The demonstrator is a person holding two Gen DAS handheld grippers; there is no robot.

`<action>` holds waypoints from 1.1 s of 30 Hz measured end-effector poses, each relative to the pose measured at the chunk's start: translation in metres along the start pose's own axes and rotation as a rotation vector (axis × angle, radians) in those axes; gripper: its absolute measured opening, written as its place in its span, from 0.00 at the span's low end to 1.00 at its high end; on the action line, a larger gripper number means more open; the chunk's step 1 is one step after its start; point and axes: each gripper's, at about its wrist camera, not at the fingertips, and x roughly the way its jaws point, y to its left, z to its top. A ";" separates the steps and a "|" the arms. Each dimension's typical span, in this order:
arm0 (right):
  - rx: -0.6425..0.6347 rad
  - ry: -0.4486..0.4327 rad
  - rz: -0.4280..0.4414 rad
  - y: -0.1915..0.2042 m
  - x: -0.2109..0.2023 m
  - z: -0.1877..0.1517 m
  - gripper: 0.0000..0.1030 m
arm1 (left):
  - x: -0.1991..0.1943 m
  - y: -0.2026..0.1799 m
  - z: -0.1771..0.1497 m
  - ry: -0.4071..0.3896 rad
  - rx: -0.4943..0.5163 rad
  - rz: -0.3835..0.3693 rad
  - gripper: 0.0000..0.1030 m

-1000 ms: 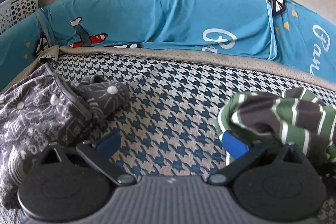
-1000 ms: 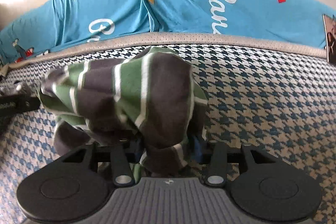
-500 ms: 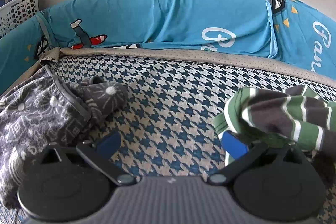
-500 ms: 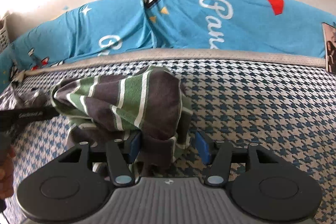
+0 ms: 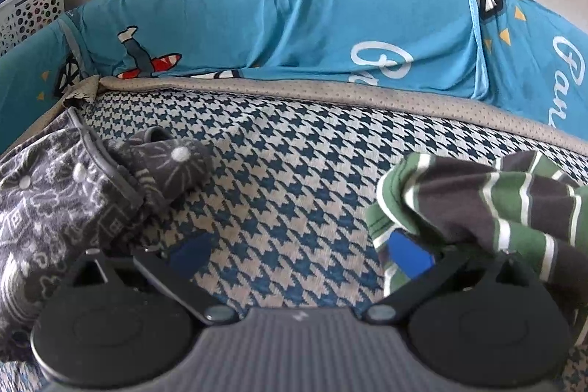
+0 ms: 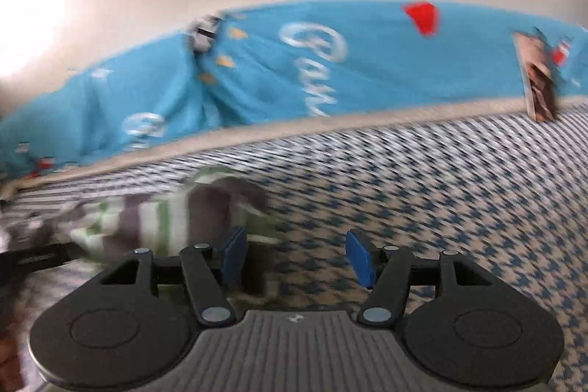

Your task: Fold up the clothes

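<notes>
My right gripper (image 6: 296,254) has its 2 blue-padded jaws spread wide with only the mattress between them. The view is smeared by motion. The crumpled green, dark grey and white striped garment (image 6: 176,221) lies just left of its left pad, on the mattress, not pinched.

My left gripper (image 5: 299,250) is also spread wide. Its right blue pad (image 5: 409,254) sits tucked under the near edge of the same striped garment (image 5: 488,201), the cloth draping over that finger; nothing lies between the 2 pads but bare mattress. Its left pad (image 5: 191,252) is beside a grey patterned fleece garment with white motifs (image 5: 55,204), which is heaped at the left with a cuff or sleeve end rolled toward centre.

Both garments rest on the blue-and-beige houndstooth woven mattress (image 5: 294,171), well apart from each other. A beige dotted border runs along its far edge.

Behind that, a bright blue printed sheet (image 5: 294,24) covers a raised bolster. White cursive lettering shows on it, only partly readable: something like "Par..." at the right; I cannot read the whole word. Also printed: a white star, orange triangles, a small figure on a red-and-white plane.

A white perforated plastic basket (image 5: 29,10) stands at far left against the pale wall.
</notes>
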 end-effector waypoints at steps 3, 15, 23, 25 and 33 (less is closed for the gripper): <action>0.011 0.042 -0.037 -0.002 0.028 -0.002 0.57 | 0.002 -0.003 -0.001 0.003 0.010 0.000 1.00; -0.041 0.059 0.071 0.030 0.071 -0.009 0.51 | 0.009 0.004 -0.005 0.038 0.029 0.003 1.00; -0.104 0.067 0.284 0.070 0.081 -0.002 0.51 | 0.007 0.018 -0.004 0.034 0.013 0.023 1.00; -0.160 0.072 0.330 0.082 0.079 -0.003 0.50 | 0.007 0.021 -0.004 0.036 0.013 0.026 1.00; -0.242 0.052 0.233 0.082 0.062 0.000 0.53 | 0.000 0.029 -0.006 0.037 0.006 -0.011 1.00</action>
